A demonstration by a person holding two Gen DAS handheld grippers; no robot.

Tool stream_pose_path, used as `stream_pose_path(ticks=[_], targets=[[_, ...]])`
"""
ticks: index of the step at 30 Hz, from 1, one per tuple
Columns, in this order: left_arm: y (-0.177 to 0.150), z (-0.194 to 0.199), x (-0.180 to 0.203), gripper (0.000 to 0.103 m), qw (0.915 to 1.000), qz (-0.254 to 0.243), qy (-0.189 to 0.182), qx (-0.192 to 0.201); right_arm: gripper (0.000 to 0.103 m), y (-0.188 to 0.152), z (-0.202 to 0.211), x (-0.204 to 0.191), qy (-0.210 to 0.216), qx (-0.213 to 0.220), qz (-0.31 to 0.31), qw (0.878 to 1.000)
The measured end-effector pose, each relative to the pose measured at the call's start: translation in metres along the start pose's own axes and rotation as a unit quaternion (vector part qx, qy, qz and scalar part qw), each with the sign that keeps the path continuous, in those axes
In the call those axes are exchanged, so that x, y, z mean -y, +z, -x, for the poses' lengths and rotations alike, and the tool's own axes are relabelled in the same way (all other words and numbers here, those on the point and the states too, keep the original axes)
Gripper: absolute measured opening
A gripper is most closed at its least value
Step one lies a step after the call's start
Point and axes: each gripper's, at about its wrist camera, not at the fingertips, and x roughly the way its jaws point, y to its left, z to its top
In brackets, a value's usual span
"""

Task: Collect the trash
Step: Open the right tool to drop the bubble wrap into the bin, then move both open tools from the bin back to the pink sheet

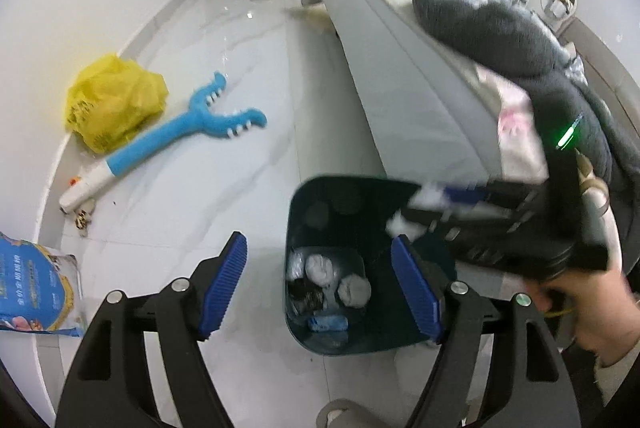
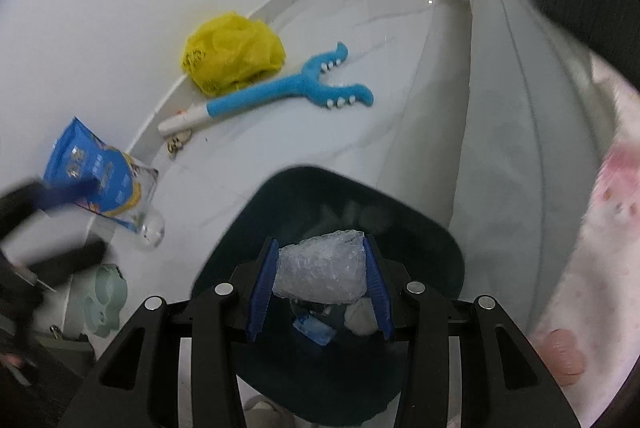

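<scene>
One crinkly clear plastic wad [image 2: 322, 270] pinched in right claw [image 2: 320, 276], above dark bin [image 2: 420, 228].

A bin [image 1: 304, 211] is standing on the floor [image 1: 224, 163] beside a bed [image 1: 404, 87], trash [image 1: 318, 270] lying inside.

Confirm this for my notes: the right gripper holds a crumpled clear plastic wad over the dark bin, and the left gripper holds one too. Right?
Not quite. The right gripper does hold the clear plastic wad over the dark bin, as the right wrist view shows. But the left gripper is open and holds nothing; the left wrist view shows only the bin between its fingers.
</scene>
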Motion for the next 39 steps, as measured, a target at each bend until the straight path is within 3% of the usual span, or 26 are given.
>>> stream_pose_path(ticks=[10,11,13,20,31,39], targets=[[0.019,0.06,0.024,0.084,0.9948,-0.008,0.008,0.101,0.049,-0.021,-0.027,-0.001,-0.018,-0.063,0.019,0.998],[0.02,0.065,0.026,0.085,0.9941,-0.009,0.009,0.108,0.051,-0.022,-0.027,-0.003,-0.02,-0.064,0.024,0.997],[0.022,0.077,0.036,0.085,0.9914,-0.021,0.021,0.128,0.07,-0.023,-0.027,-0.007,-0.015,-0.075,0.035,0.996],[0.032,0.11,0.06,0.085,0.9816,-0.034,0.036,0.184,0.082,-0.024,-0.009,-0.023,0.006,-0.076,0.065,0.995],[0.049,0.141,0.118,0.097,0.9636,-0.066,0.04,0.256,0.089,-0.016,0.077,-0.009,0.036,-0.01,0.063,0.997],[0.056,0.144,0.155,0.099,0.961,-0.08,0.028,0.263,0.092,-0.016,0.16,0.034,0.028,0.085,0.032,0.995]])
